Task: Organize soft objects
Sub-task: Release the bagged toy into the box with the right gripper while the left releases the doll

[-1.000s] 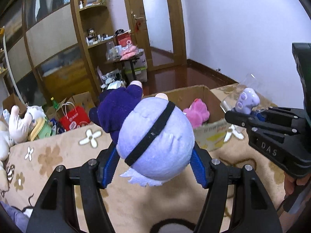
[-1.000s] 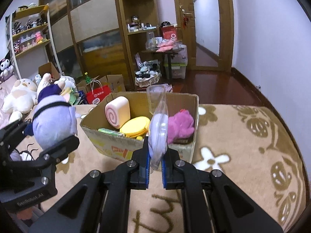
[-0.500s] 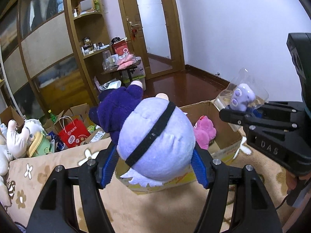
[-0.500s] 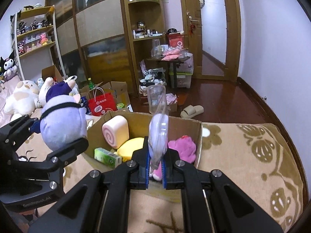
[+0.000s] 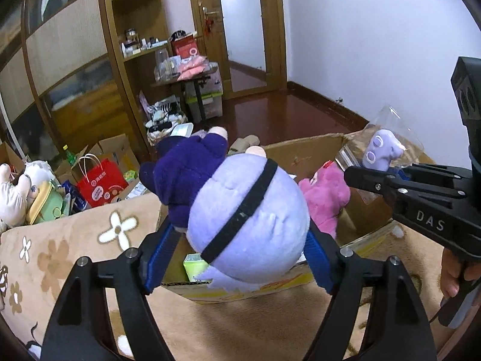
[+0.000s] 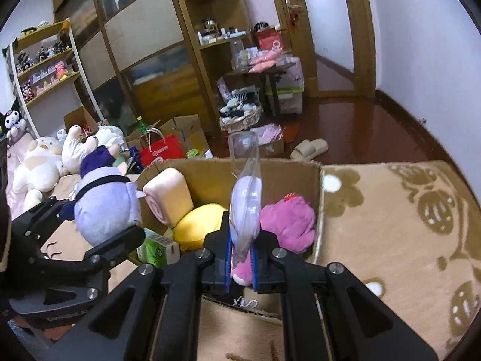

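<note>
A round lavender plush [image 5: 249,225] with a dark purple hood and a black strap hangs over the left end of the open cardboard box [image 6: 288,174]. It sits between the fingers of my left gripper [image 5: 242,231], whose jaws are opening; thin gaps show beside both blue pads. My right gripper [image 6: 242,240] is shut on a clear plastic bag [image 6: 245,210] with a small lavender toy [image 5: 380,150] in it, held over the middle of the box. Inside the box lie a pink plush [image 6: 288,222], a yellow plush [image 6: 198,222], a pink swirl roll [image 6: 168,192] and a green carton [image 6: 157,248].
The box stands on a tan flowered blanket [image 6: 390,210]. White plush toys [image 6: 39,162], a red paper bag [image 6: 162,150] and more cardboard boxes crowd the left. Wooden shelves [image 6: 210,39] and a door stand behind, with slippers [image 6: 309,147] on the dark floor.
Both grippers have moved forward and down until they hang over the box. My left jaws have spread wider around the lavender plush. The right gripper keeps its hold on the bag.
</note>
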A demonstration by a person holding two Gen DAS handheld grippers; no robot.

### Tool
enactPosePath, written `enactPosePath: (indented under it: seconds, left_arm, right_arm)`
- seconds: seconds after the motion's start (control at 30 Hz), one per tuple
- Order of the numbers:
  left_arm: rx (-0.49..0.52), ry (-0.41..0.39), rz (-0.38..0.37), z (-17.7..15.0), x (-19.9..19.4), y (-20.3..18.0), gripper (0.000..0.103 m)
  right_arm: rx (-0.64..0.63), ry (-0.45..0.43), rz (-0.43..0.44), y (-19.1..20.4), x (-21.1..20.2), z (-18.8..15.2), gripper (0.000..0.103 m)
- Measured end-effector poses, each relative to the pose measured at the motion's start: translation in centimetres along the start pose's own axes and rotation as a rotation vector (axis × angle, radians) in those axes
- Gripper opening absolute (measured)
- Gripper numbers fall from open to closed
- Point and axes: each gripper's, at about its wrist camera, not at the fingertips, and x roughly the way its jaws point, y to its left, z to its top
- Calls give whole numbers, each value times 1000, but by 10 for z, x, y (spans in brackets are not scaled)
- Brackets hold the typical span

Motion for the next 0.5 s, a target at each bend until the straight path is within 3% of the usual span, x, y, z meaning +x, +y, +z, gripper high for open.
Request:
enactPosePath:
  seconds: [0.2, 0.37, 0.5]
  left_arm:
    - [-32, 18, 5, -5, 8, 3, 85]
    - [-41, 14, 20, -5, 8, 6, 96]
    - [-29, -12, 37, -5, 1, 6, 98]
  right_arm:
    - [11, 23, 15, -5, 7, -6, 12]
    - [32, 7, 37, -9, 2, -6, 44]
    - [25, -6, 29, -9, -5, -7, 54]
